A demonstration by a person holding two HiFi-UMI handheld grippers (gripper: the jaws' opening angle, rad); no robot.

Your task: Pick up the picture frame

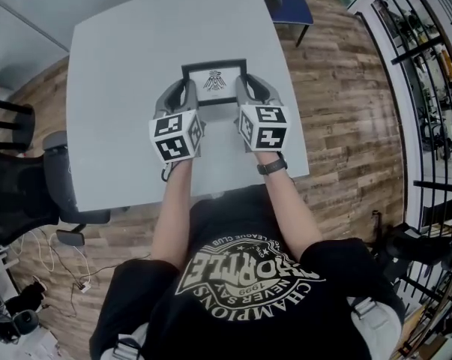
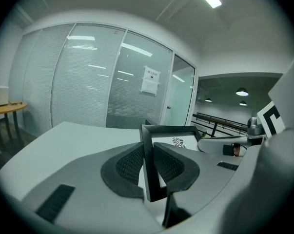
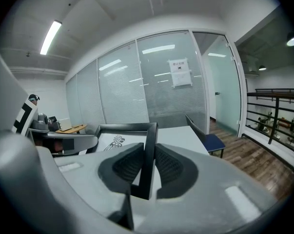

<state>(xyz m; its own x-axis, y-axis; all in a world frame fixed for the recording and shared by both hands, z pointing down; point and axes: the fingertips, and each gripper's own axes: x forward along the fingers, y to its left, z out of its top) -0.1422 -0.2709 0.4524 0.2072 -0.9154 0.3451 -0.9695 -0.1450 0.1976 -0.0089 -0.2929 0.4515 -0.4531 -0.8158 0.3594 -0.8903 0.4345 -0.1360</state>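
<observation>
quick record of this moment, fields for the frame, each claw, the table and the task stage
object: black picture frame, white print with a dark emblem
left claw: shut on the frame's left side bar
right claw: shut on the frame's right side bar
surface: pale grey table
stage: frame gripped on both sides, appears held just off the table

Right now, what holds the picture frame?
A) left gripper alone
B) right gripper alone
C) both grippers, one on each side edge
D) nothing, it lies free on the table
C: the left gripper and the right gripper each clamp a side edge of the picture frame.
</observation>
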